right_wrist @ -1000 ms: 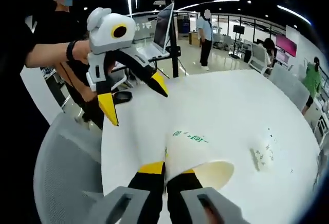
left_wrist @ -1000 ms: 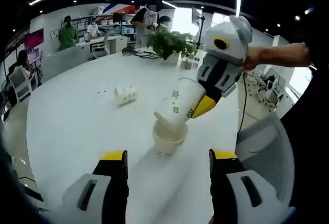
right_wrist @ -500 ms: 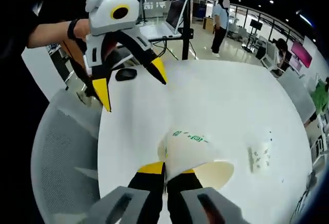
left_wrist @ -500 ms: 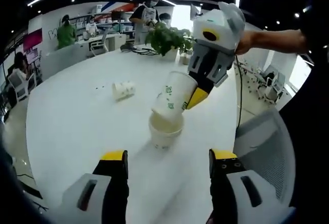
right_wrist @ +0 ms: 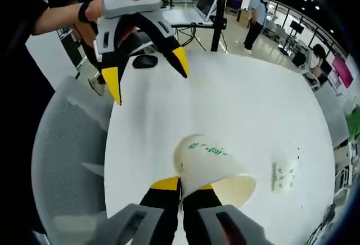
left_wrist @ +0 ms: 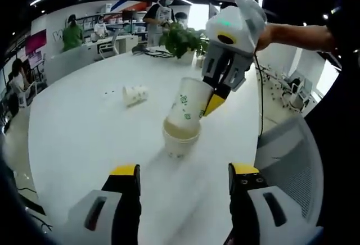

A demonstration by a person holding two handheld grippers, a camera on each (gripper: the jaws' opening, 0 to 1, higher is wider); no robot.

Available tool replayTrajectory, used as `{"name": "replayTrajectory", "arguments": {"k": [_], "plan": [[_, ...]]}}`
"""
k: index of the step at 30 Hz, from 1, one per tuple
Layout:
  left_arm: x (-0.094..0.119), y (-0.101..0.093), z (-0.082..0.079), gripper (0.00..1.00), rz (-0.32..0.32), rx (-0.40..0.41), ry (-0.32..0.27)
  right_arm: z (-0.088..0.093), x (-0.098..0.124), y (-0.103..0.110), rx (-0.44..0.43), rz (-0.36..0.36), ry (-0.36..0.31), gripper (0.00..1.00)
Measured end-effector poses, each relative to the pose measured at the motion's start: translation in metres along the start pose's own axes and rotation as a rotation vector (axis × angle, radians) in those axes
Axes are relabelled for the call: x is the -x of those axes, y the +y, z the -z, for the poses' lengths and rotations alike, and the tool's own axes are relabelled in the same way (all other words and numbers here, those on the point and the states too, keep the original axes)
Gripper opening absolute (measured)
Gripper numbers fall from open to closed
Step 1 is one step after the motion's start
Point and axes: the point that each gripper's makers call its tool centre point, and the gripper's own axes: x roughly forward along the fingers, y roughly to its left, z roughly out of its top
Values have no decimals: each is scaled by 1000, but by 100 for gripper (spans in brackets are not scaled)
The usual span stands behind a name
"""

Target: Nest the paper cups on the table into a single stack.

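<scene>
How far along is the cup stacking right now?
Nothing is fully nested yet. In hand: the right tool grips a tilted cup, its base just entering the upright cup on the table. The left tool hangs open. Left: seat it, then add the cup lying on its side.

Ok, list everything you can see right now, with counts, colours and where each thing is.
white paper cup with green print: one, tilted, gripped at its rim, base dipping into the upright cup
upright white paper cup: one, standing mid-table
toppled white paper cup: one, lying on its side further off
round white table: one, beneath the cups
green potted plant: one, far table edge
grey mesh chair: one, beside table
left gripper: open, holding nothing
right gripper: shut on tilted cup
</scene>
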Motion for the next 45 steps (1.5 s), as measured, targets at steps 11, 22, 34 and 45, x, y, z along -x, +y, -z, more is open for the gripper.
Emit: {"name": "replayTrajectory", "arguments": {"k": [11,22,34,45], "plan": [[-1,1,3,61,5,-2,6,0,-3,-4,132,-15,139,0],[-1,0,3,61,5,-8,10,-3,-4,-4,290,-31,257,0],[0,2,7,61,4,-6,14,-5,-10,-3,335,-49,278,0],[1,-3,6,61,8,-6,19,-5,-13,-3,336,-55,274,4]]}}
